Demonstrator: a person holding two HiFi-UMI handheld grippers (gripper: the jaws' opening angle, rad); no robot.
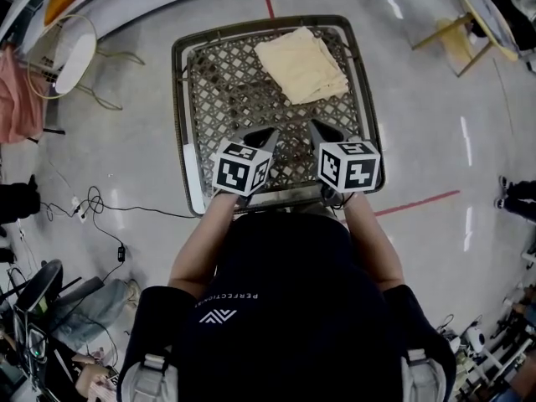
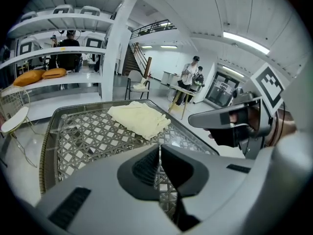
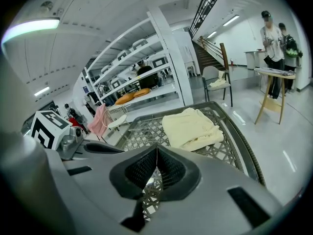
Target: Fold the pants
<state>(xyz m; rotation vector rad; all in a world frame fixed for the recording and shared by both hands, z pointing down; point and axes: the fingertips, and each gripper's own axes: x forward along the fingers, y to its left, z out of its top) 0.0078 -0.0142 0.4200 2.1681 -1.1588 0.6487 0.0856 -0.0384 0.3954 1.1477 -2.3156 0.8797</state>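
Two closed tight and empty, left gripper and right gripper, over table, pants lying folded well ahead, chair aside.

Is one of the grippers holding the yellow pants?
No, the pants lie alone on the table, and the left gripper and right gripper are shut on nothing.

One pair of pants is counted; one lattice table is seen; two grippers are held, the left gripper and the right gripper.
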